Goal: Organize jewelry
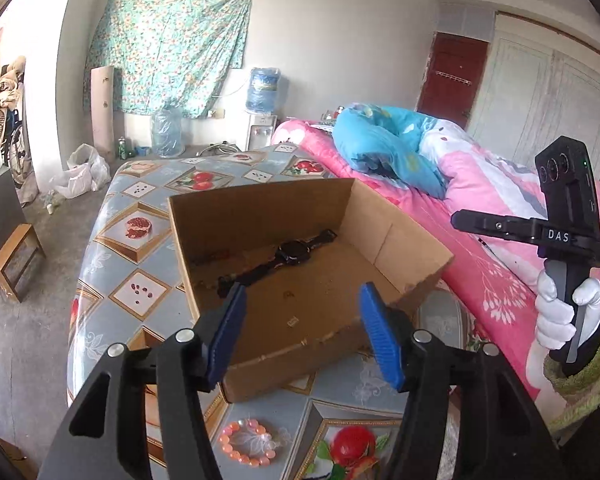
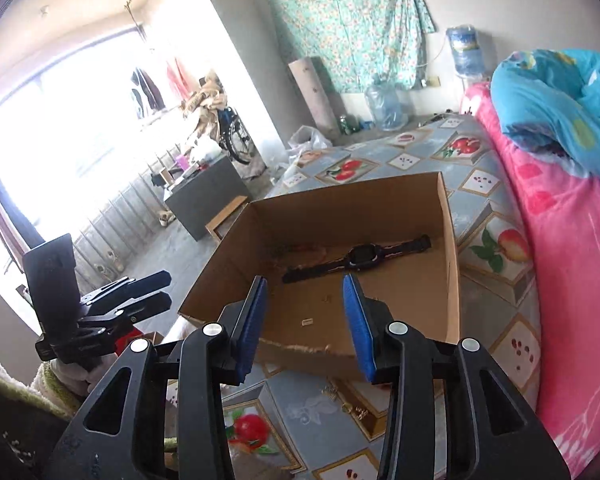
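Observation:
An open cardboard box [image 1: 404, 236] [image 2: 452, 264] stands on the fruit-patterned table [image 1: 140, 208] [image 2: 496, 320]. A black wristwatch [image 1: 288, 254] [image 2: 356, 258] lies flat on its floor, with a dark reddish piece [image 2: 300, 249] behind it. A pink bead bracelet [image 1: 246, 442] lies on the table in front of the box. Small gold pieces [image 2: 358, 412] lie on the table below my right gripper. My left gripper [image 1: 302, 336] is open and empty above the box's near edge. My right gripper [image 2: 306, 320] is open and empty above the box's near edge.
A bed with a pink quilt [image 1: 500, 280] [image 2: 572, 264] and blue pillow [image 1: 380, 140] runs along the table's right side. The right-hand gripper shows in the left wrist view [image 1: 476, 222]. A small wooden stool [image 1: 16, 260] and a grey cabinet [image 2: 208, 196] stand on the floor at left.

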Motion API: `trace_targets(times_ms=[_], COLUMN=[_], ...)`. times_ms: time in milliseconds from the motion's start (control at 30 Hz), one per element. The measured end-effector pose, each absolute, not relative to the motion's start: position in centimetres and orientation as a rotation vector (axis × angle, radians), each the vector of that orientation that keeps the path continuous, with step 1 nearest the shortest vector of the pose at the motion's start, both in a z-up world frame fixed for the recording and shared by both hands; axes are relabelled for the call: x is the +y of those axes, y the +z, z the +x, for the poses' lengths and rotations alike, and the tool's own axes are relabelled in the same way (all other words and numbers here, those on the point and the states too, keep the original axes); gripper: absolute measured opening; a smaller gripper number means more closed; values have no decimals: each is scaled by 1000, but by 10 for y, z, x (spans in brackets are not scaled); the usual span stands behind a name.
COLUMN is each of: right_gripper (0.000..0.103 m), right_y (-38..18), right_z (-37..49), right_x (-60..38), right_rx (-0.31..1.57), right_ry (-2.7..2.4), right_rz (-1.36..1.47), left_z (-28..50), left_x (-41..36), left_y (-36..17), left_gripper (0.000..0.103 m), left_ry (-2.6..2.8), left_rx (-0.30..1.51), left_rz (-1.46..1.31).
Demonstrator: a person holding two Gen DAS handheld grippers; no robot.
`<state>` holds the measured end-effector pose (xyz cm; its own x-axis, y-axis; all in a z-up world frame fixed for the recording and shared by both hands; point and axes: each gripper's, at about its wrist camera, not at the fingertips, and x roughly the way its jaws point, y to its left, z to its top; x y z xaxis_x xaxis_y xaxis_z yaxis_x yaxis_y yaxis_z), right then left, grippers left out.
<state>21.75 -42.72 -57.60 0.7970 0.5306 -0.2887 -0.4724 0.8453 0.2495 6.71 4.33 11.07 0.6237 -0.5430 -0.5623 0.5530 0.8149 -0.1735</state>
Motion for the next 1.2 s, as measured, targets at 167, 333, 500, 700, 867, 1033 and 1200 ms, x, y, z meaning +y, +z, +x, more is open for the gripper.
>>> trace_targets(times_ms=[167,333,500,700,867,1033,1200], right_gripper=[41,38,24,24,24,25,25], right_y=[-615,-667,-694,-706,-711,-713,-715], right_z=[199,218,237,247,256,268,280], right_x=[-433,-427,-428,-430,-431,-431,-433], right_rx=[415,567,637,668,690,719,724], right_ry=[511,432,351,361,381,394,409], right_rz=[254,273,268,306,321,341,339], left_z=[48,39,33,47,55,60,67], left_x=[23,-17,-59,-79,-89,-96,-104], left_y=[77,31,-6,-24,-26,-26,-30], left_gripper=[65,65,51,22,16,16,13], left_ry=[-658,-648,-617,-644,-676,-703,-715], left_rx=[718,759,726,754,748,746,764], left_rz=[74,211,440,475,478,483,478])
